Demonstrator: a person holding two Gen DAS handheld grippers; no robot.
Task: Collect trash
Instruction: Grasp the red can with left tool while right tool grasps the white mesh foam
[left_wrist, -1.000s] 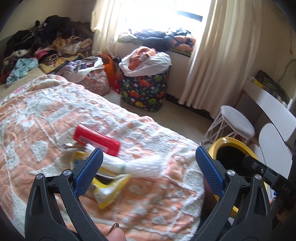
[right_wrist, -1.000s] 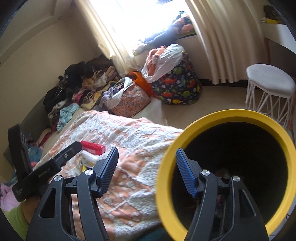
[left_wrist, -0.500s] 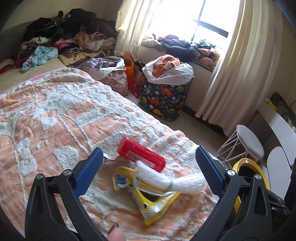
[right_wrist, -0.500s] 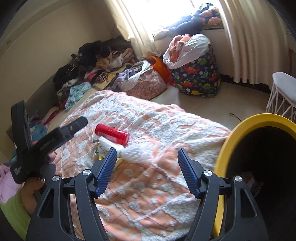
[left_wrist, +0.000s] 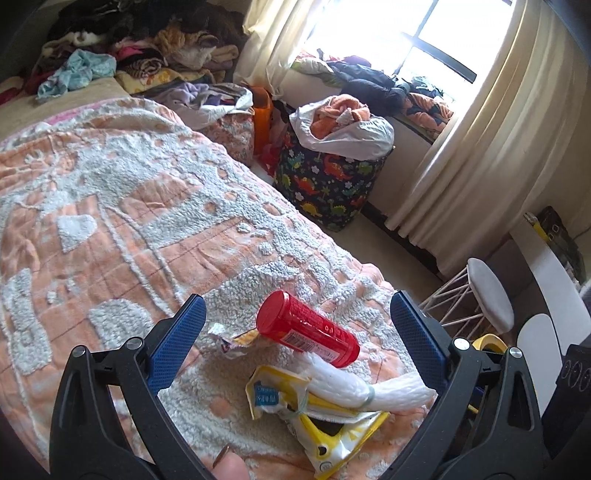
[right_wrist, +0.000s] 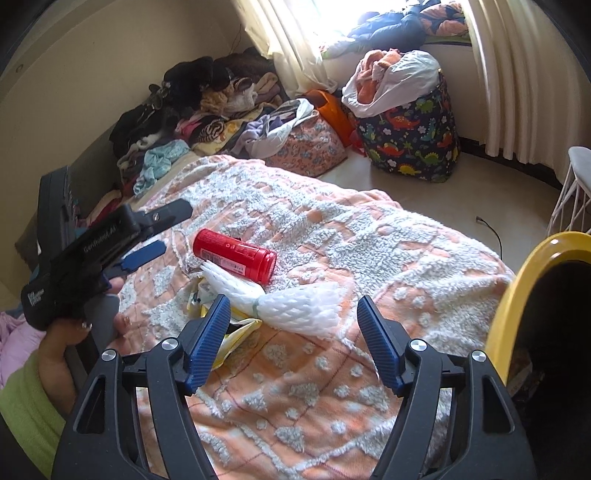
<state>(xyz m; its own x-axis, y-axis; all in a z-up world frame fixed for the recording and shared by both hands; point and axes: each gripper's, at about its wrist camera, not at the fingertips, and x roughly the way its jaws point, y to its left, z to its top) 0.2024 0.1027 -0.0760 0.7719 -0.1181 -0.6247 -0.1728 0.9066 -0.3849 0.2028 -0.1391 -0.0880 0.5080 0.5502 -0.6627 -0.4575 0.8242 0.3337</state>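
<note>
The red plastic cylinder with its screw cap (left_wrist: 306, 334) lay on its side on the orange-and-white tufted bedspread (left_wrist: 129, 221), touching the white foam net sleeve (left_wrist: 354, 387), which rested across the crumpled yellow-and-white wrapper (left_wrist: 317, 424); a small torn wrapper scrap (left_wrist: 231, 341) sat just beside the cap. A second ago my left gripper (left_wrist: 293, 338) was off beside this heap; now it had swung round so the pile sat squarely between its wide-open blue pads. My right gripper (right_wrist: 293, 334), equally wide and empty, had backed off the yellow-rimmed black bin (right_wrist: 532, 295), leaving it at my right. I reckoned the first pick was lined up, nothing collected yet.
</note>
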